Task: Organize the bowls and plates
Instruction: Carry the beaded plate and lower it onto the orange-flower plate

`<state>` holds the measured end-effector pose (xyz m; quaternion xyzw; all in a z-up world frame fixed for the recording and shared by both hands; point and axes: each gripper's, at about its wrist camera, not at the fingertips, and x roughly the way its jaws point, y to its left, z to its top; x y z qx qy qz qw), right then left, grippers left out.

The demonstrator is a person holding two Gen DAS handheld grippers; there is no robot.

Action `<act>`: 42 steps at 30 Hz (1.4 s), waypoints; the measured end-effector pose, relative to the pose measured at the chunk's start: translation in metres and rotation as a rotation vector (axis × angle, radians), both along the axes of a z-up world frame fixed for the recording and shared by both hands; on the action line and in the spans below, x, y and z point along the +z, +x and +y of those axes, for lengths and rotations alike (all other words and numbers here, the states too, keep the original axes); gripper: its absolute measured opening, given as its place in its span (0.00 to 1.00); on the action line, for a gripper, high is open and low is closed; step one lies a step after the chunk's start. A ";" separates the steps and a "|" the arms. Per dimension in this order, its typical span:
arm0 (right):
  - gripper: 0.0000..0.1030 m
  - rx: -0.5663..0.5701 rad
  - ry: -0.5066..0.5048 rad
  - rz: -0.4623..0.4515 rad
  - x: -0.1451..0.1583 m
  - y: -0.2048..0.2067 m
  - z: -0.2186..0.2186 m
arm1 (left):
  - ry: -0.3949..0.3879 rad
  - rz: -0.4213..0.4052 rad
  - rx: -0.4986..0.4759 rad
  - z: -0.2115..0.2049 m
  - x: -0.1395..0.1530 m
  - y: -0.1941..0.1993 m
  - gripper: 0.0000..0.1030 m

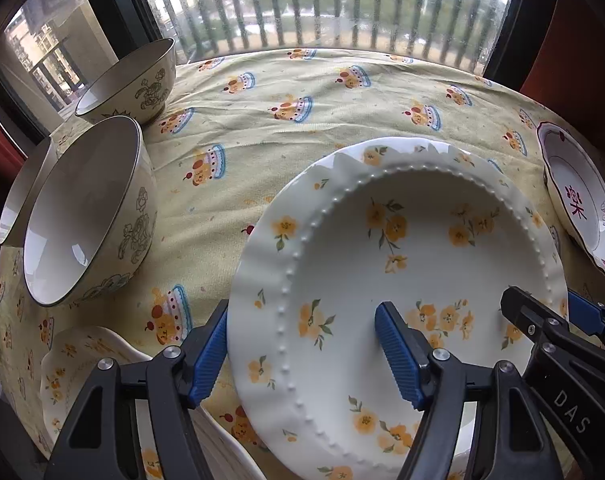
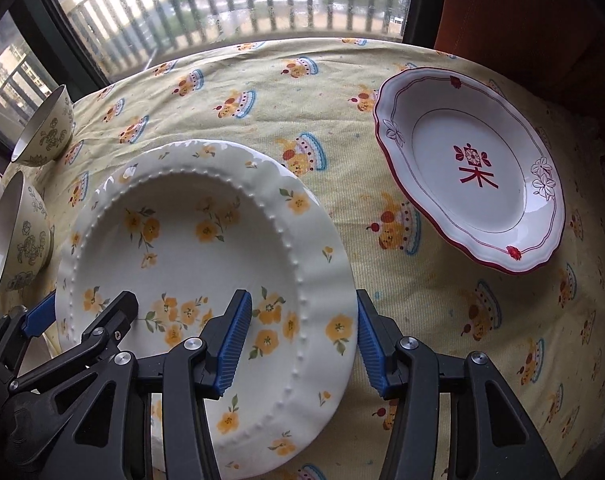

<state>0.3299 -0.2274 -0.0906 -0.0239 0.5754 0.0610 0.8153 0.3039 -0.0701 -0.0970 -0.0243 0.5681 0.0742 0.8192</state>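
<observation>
Tablecloth (image 1: 262, 128), yellow with cake print, covering table by window (image 1: 322, 4), balcony railing showing outside. Big flowered plate (image 1: 402, 280) sitting mid-table, face up, tilting, far rim raised; round, so no long axis; near edge running out of frame. Left gripper (image 1: 302, 352) straddling its left rim, right gripper (image 2: 298, 336) straddling its right rim; whether pads are pressing rim, cannot tell. Red-trimmed plate (image 2: 474, 172) lying apart on right. Bowls (image 1: 90, 212) crowding left edge, one half hidden. Another flowered dish (image 1: 86, 364) peeking out bottom left, mostly cut off.
</observation>
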 end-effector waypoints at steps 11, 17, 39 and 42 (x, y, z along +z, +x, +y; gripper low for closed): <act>0.58 0.016 0.022 0.004 -0.006 0.018 0.004 | 0.004 -0.010 0.008 -0.001 -0.001 0.007 0.73; 0.58 0.041 -0.003 0.008 -0.005 0.017 0.006 | 0.003 0.000 0.000 -0.001 0.000 0.007 0.71; 0.58 -0.053 -0.046 -0.009 0.026 -0.035 -0.008 | -0.017 -0.012 -0.085 -0.013 0.032 -0.034 0.69; 0.58 -0.063 -0.047 -0.019 0.034 -0.046 -0.005 | -0.025 -0.026 -0.085 -0.006 0.040 -0.044 0.69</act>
